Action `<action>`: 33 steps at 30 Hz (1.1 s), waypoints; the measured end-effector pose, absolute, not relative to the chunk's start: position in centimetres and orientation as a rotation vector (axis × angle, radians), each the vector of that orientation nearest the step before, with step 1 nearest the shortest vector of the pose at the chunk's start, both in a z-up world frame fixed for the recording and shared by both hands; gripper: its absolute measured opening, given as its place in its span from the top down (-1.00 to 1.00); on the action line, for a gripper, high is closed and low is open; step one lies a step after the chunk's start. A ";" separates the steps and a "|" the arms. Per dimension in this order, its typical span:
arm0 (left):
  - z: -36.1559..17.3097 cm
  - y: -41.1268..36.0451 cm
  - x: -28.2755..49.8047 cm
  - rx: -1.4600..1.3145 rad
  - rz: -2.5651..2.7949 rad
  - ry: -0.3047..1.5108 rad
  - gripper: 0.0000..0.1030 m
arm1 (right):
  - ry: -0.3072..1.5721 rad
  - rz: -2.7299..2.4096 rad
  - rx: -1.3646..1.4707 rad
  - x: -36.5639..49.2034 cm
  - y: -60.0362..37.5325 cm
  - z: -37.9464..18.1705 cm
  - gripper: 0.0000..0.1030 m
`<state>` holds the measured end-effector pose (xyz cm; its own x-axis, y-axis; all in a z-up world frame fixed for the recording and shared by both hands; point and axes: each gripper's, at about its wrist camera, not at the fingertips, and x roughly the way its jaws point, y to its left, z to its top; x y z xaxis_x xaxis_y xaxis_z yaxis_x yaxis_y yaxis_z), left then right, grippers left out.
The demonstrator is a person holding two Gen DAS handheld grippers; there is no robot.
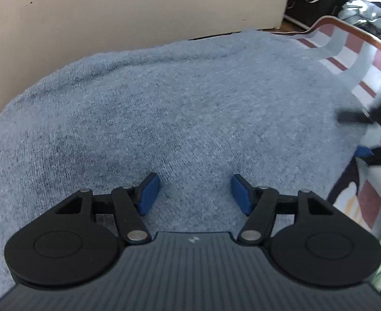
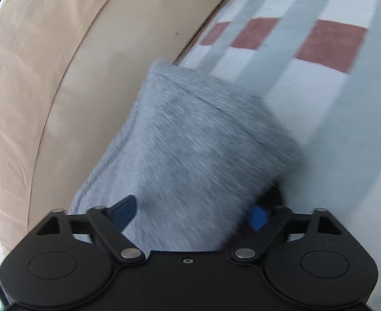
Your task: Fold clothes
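Surface: a table [image 1: 356, 44] under a checked cloth [image 2: 333, 41] of pale grey-blue, white and dull red squares, with a brown wooden rim showing at its far edge. A cream upholstered piece [image 1: 112, 7], sofa-like, stands directly against the table's far side. Beyond the table's far right corner, a dim heap of dark and pale items [image 1: 359, 5] lies on the floor; too blurred to identify.

Task item: a blue-grey knitted garment [image 1: 177, 108] lies spread flat on the table, its far edge running along the cream upholstery. It covers most of the table in the left wrist view; checked cloth stays bare toward the table's right side.

Left hand-held gripper [image 1: 195, 194]: jaws wide apart, blue pads [image 1: 149, 194] clear on both sides, nothing between them. It sits low over the garment near the table's near edge; whether the tips touch the knit, I cannot tell.

Right hand-held gripper [image 2: 190, 213]: jaws wide apart, with a folded or bunched portion of the same blue-grey garment [image 2: 190, 142] lying between them and reaching toward the cream upholstery. The fabric fills the gap, partly hiding both blue pads. Whether the pads actually press the cloth, I cannot tell; this view is motion-blurred. From the left wrist view this gripper [image 1: 372, 129] appears as a dark blur at the table's right edge.
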<state>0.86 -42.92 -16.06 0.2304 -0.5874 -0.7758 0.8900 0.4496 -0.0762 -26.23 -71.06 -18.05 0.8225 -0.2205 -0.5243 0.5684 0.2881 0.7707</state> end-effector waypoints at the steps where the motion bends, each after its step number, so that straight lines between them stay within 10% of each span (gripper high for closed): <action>1: -15.9 -42.8 0.9 0.414 -1.056 0.849 -0.20 | 0.339 -0.550 1.159 -25.5 -71.6 -18.0 -0.82; 3: -15.8 -42.5 1.2 0.381 -1.042 0.873 -0.20 | 0.322 -0.574 1.133 -23.9 -72.7 -18.1 -0.76; 6: -15.3 -42.0 1.1 0.355 -1.030 0.876 -0.19 | 0.322 -0.612 1.072 -22.3 -72.5 -17.4 0.10; 9: -13.2 -40.1 0.9 0.321 -1.010 0.823 -0.17 | 0.348 -0.619 0.891 -21.3 -71.1 -14.3 0.29; 12: -11.0 -38.1 0.8 0.393 -0.932 0.640 -0.18 | 0.344 -0.588 0.697 -20.7 -69.2 -10.1 0.32; 19: -14.8 -35.6 9.8 0.201 -0.909 0.990 -0.20 | 0.337 -0.425 0.343 -15.5 -64.6 -2.7 0.35; 27: -12.6 -27.9 7.8 0.097 -1.047 0.830 -0.20 | 0.384 -0.233 -0.012 -6.4 -55.2 5.7 0.37; 33: -15.3 -18.9 9.7 -0.094 -0.890 0.994 -0.17 | 0.565 0.089 -0.245 1.7 -45.9 1.0 0.37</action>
